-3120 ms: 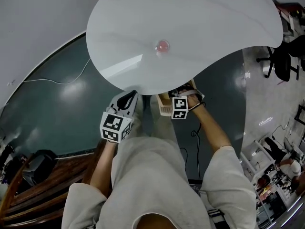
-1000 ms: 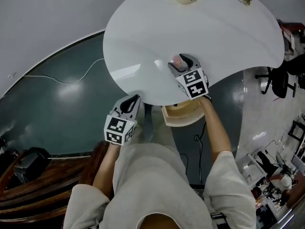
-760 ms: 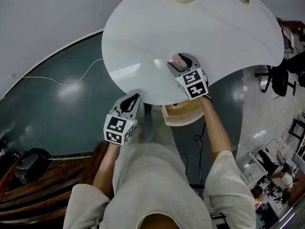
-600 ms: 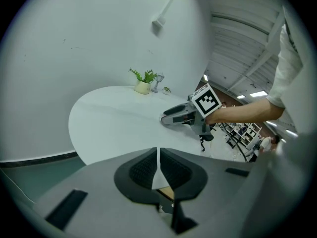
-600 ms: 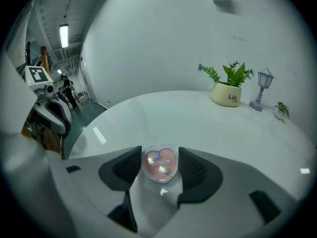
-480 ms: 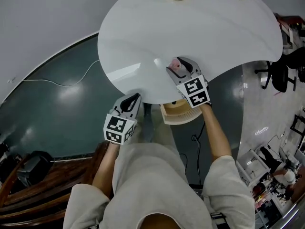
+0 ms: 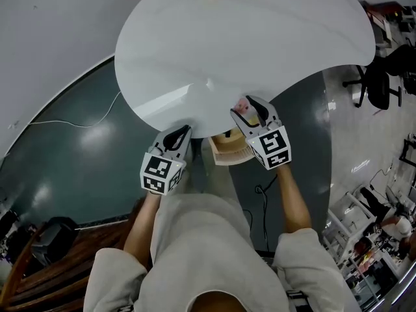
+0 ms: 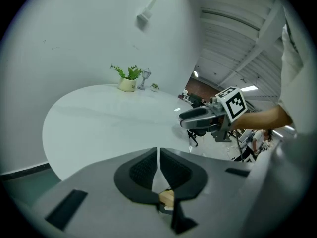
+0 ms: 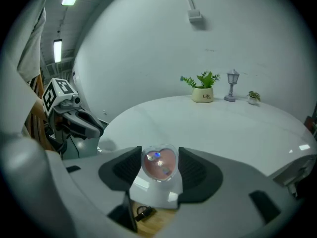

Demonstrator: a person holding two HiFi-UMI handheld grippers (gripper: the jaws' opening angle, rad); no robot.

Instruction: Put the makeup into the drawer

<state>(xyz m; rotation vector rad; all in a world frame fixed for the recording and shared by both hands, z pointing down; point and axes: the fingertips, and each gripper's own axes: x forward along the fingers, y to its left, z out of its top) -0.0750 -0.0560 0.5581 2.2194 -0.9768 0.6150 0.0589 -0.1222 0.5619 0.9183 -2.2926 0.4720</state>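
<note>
The makeup is a small clear heart-shaped case with pink inside, and my right gripper is shut on it. In the head view this gripper holds the makeup just above the near rim of the white table, over the open wooden drawer. The drawer's inside shows right below the jaws, with a small dark item in it. My left gripper hangs at the table's edge left of the drawer, its jaws shut on nothing.
A potted plant, a small lamp figure and a tiny second plant stand at the table's far side by the wall. A cable lies on the dark floor at left. Office chairs stand at right.
My right gripper has lifted the makeup off the table and drawn it back toward me, from the table top to over the open drawer. The left gripper has shifted only slightly.
</note>
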